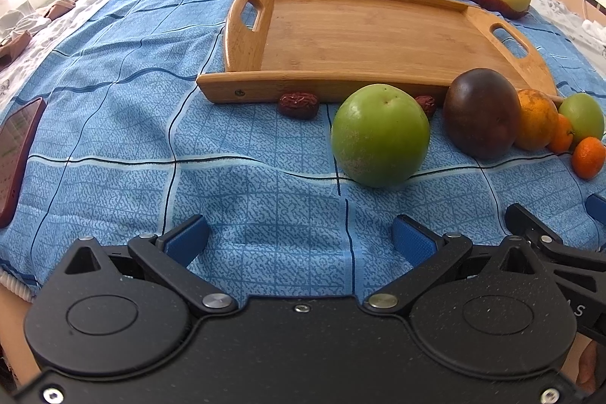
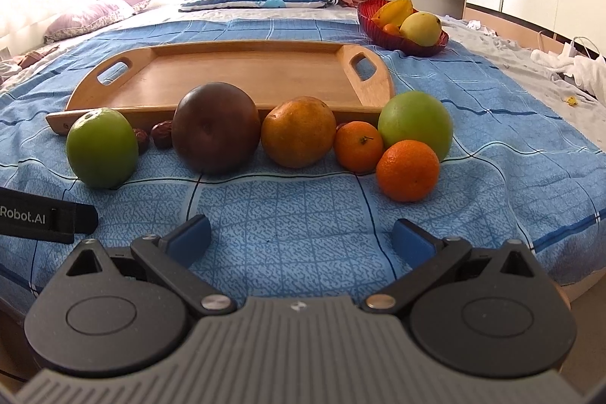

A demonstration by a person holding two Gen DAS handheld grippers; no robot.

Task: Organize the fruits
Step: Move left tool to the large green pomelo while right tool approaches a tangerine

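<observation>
A row of fruit lay on the blue cloth (image 2: 284, 214) just near of the wooden tray (image 2: 235, 74): green apple (image 2: 102, 148) at left, then dark brown fruit (image 2: 216, 127), orange (image 2: 298, 131), two mandarins (image 2: 408, 171), another green apple (image 2: 416, 124). Left gripper (image 1: 299, 241) and right gripper (image 2: 301, 239) both hung spread wide, holding nothing, near of the row. A red bowl (image 2: 382, 33) of fruit sat far right.

tray (image 2: 235, 78): matt pale wood, fine grain | bedspread (image 2: 288, 214): woven blue cloth, speckled print | green fruit (image 1: 380, 135): smooth, faint sheen | mandarin (image 2: 408, 170): dimpled peel | bowl (image 2: 382, 36): glossy ribbed red | finger pads (image 2: 193, 239): matt textured blue
</observation>
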